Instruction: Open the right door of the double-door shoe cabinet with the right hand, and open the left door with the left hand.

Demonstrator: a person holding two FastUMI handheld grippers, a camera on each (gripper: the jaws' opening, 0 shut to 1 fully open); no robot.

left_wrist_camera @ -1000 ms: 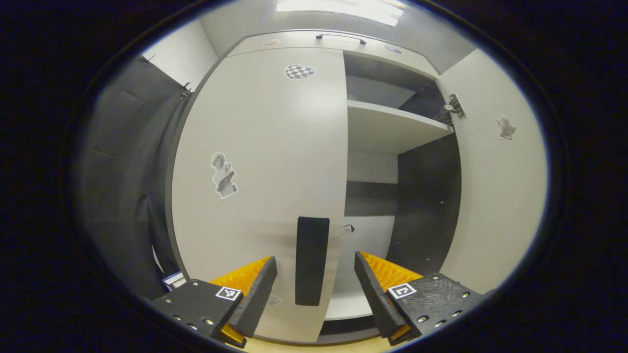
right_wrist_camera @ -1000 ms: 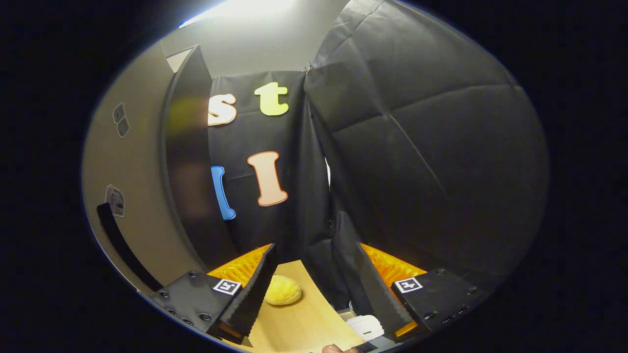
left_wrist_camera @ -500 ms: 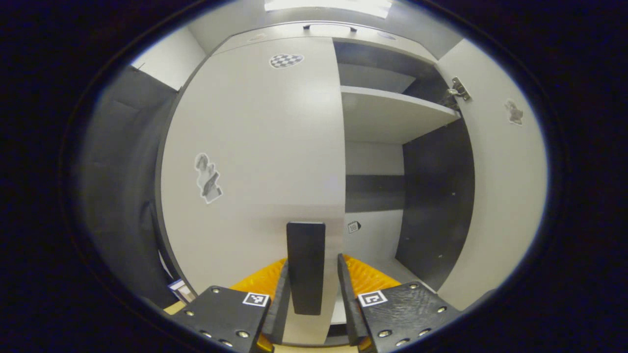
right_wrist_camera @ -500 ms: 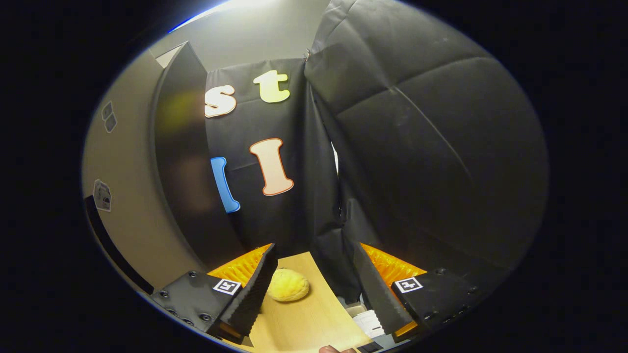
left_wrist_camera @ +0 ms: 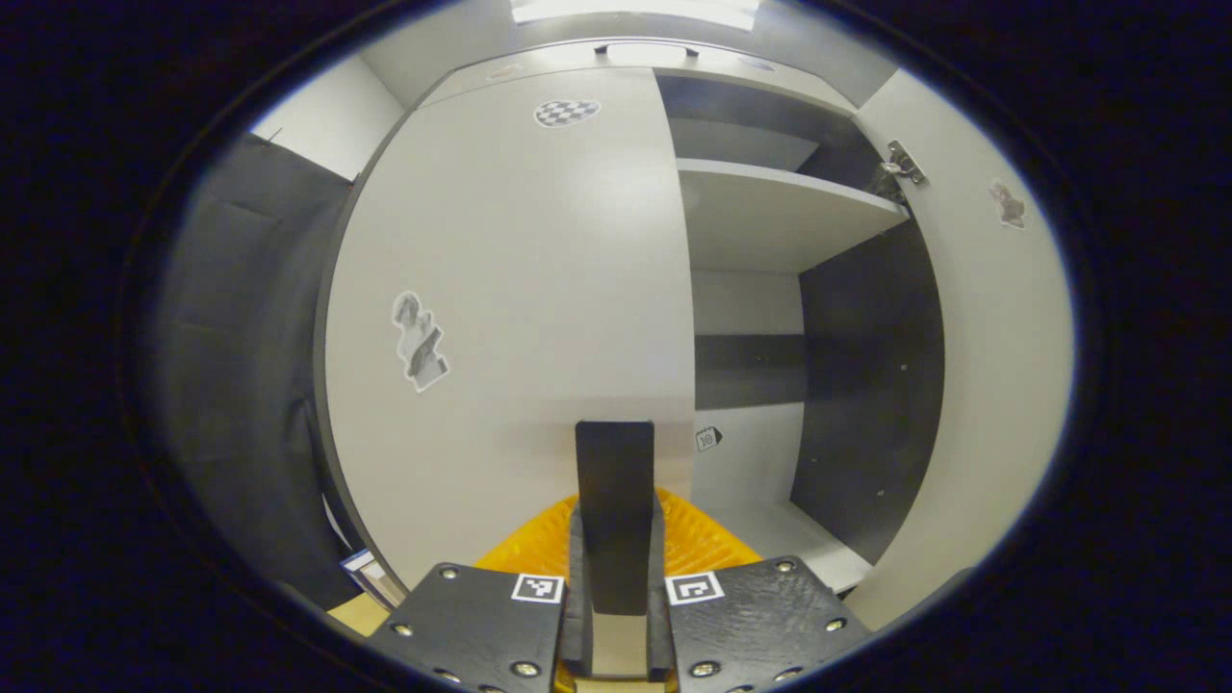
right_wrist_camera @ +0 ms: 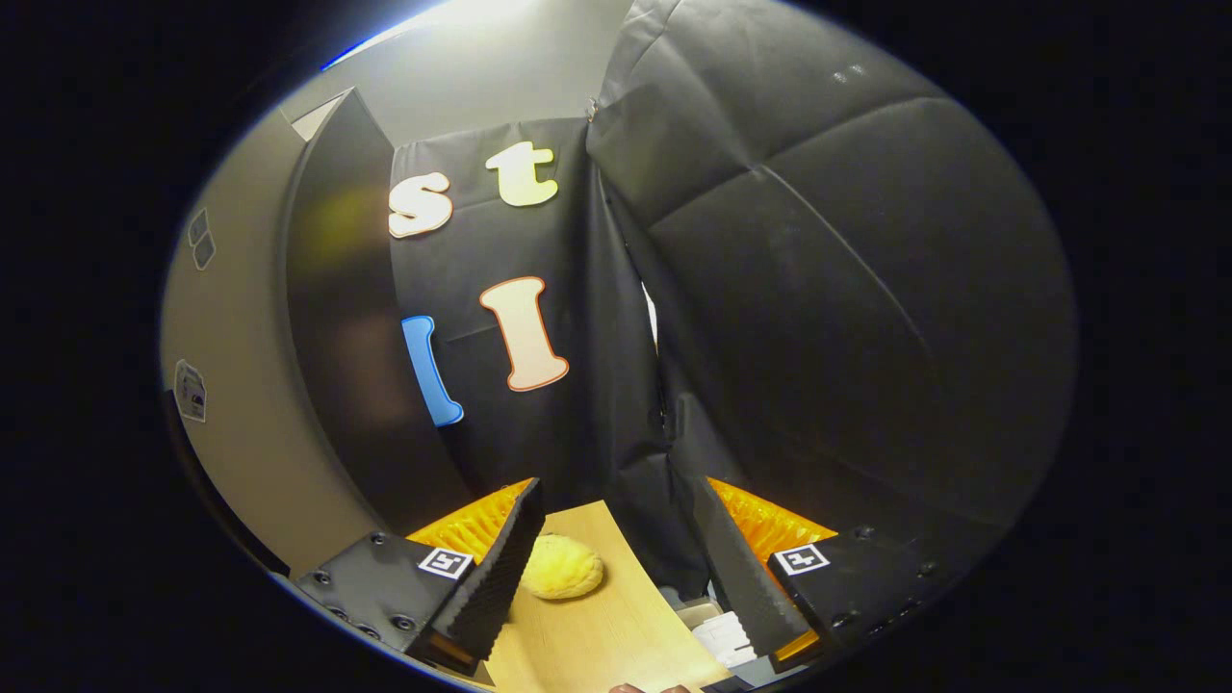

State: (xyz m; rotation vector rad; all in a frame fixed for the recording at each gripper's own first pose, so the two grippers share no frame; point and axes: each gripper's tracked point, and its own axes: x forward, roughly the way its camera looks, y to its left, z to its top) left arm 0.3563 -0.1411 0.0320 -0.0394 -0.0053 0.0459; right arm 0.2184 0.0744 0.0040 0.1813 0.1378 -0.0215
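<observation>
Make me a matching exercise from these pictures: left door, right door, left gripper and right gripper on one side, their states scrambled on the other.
Things:
1. left door
2. right door
3. left gripper
4. right gripper

States:
A. open, holding nothing
B. swung open
C. closed against the cabinet
D. shut on the handle

Pairs: 1-C, 2-B, 3-D, 4-A

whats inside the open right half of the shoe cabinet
Bare shelf up top, a dark back panel strip, a small sticker low down. The closed left door hides the other half.
</observation>
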